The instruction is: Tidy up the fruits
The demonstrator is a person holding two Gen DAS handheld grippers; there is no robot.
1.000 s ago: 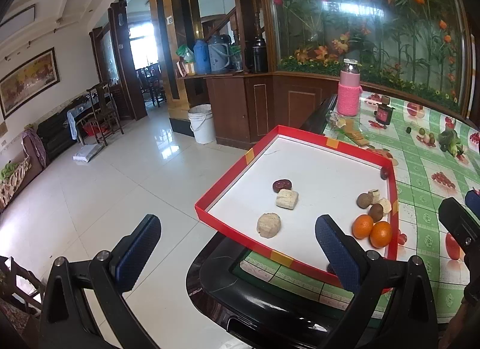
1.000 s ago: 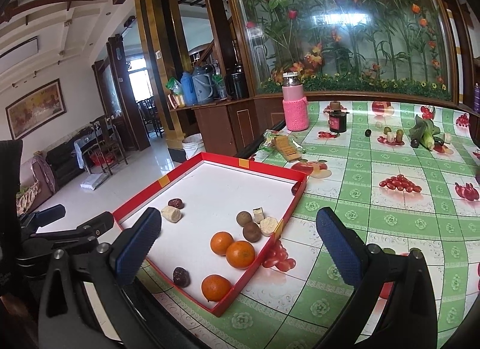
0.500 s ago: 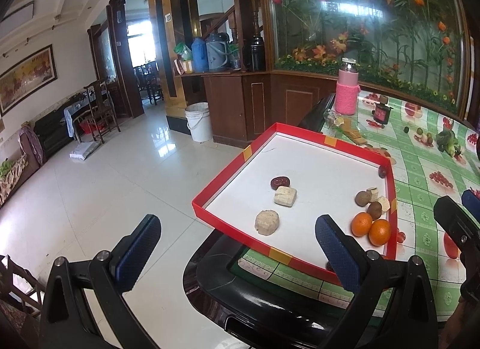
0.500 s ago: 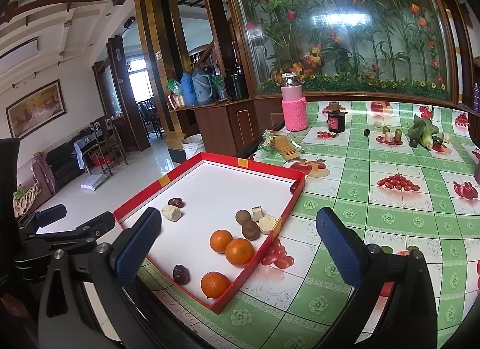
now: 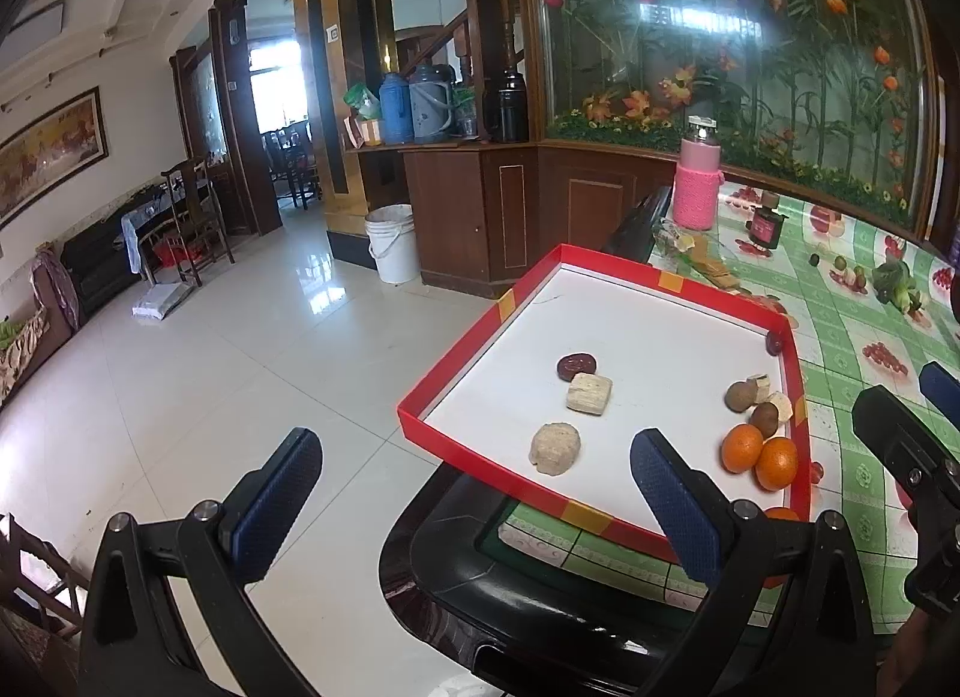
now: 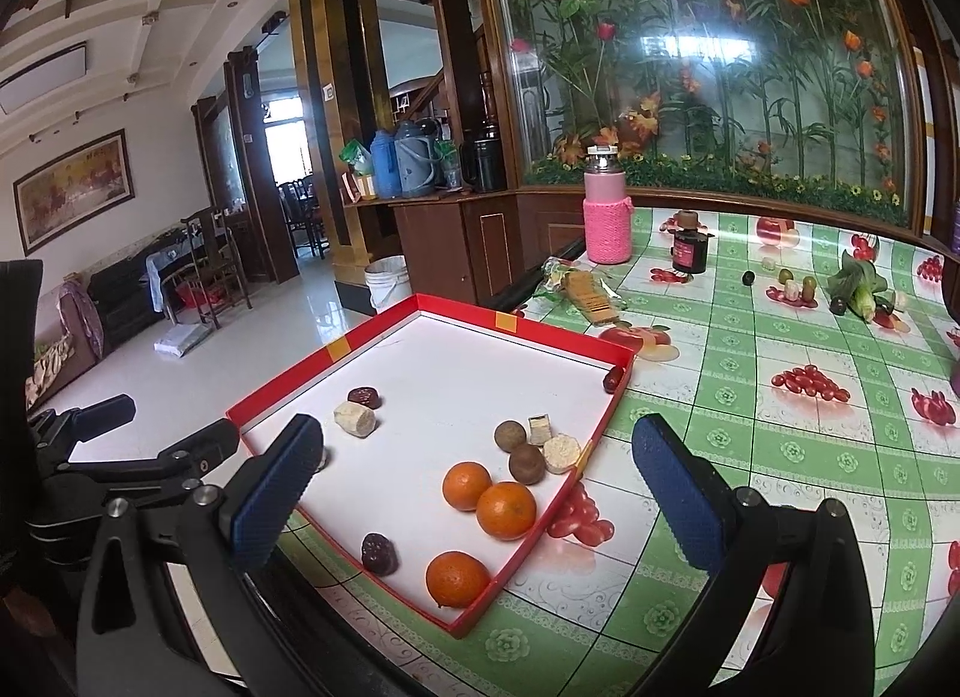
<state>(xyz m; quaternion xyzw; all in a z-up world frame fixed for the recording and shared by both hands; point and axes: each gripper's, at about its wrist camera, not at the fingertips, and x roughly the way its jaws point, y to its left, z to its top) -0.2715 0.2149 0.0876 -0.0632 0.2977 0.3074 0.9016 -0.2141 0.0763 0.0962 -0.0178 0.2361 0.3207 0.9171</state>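
Approach stage, nothing gripped: both jaws spread wide above the red tray, 3 oranges clustered at its near corner, likely needing a right gripper descent.

Left gripper: two matte black moulded fingers, each faced with a dark blue pad of fine dimpled rubber, and a round silver screw head set at every knuckle. Right gripper: the same build, black triangular arms with open cut-outs behind the blue pads, silver screws along the top, no cables or markings showing
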